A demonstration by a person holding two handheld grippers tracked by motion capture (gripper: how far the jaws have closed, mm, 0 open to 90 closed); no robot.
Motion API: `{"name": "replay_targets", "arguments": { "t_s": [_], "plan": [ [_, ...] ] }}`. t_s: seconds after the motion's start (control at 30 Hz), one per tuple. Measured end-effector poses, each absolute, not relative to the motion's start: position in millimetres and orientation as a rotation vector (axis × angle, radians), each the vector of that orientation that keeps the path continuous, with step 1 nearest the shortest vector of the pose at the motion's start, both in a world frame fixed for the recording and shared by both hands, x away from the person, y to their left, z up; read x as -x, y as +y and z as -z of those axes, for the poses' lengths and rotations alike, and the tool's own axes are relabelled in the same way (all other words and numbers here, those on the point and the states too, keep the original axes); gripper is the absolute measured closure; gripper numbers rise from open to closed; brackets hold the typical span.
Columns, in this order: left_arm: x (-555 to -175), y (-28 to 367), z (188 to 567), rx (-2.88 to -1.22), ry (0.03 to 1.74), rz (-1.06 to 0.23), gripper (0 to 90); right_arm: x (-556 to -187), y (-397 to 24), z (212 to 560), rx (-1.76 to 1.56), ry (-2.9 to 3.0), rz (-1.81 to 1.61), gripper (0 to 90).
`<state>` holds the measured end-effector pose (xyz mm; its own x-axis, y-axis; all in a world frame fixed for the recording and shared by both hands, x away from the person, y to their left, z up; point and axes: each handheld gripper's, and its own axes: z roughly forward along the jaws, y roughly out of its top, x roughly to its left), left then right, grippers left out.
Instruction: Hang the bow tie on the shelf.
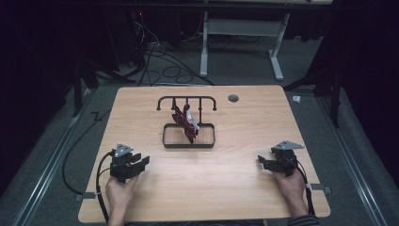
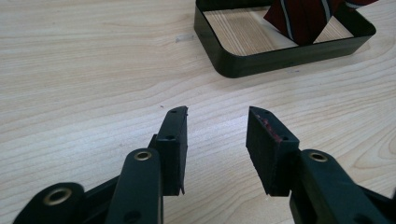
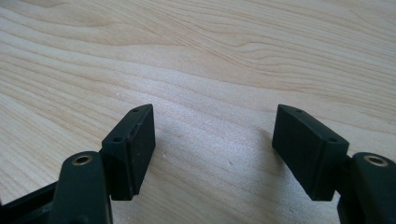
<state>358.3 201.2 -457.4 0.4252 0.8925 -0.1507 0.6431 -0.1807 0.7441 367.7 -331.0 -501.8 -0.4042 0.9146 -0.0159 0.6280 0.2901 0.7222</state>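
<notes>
In the lower left of the high view, the left tool is sitting low over the bench in the person's left hand, its jaws standing partly apart with nothing between them. In the left gripper view that same left tool is aiming toward the upper right of the frame, where a black rack tray is lying on the wood with the folded end of a dark red striped necktie hanging down into it.

Moving to the centre of the high view, the necktie is draping from the rack's top bar and trailing down inside the tray, well apart from both tools.

In the lower right, the right tool is resting near the bench edge in the right hand. In the right gripper view the right tool is standing wide open over bare wood, gripping nothing.

The work appears to be at its approach stage: neither tool is touching the tie yet. The next move is probably calling for the left tool to travel up and forward to the hanging cloth, keeping its jaws apart until a fold is lying between the pads, then closing without snagging the rack's prongs.
</notes>
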Motion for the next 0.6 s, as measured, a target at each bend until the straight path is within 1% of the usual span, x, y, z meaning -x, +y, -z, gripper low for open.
{"name": "replay_targets", "arguments": {
  "t_s": [0.6],
  "plan": [
    [-362.8,190.9,474.8,-1.931,1.319,-0.400,56.1,-367.7,-331.0,501.8,-1.381,2.136,-0.899,31.0]
  ]
}}
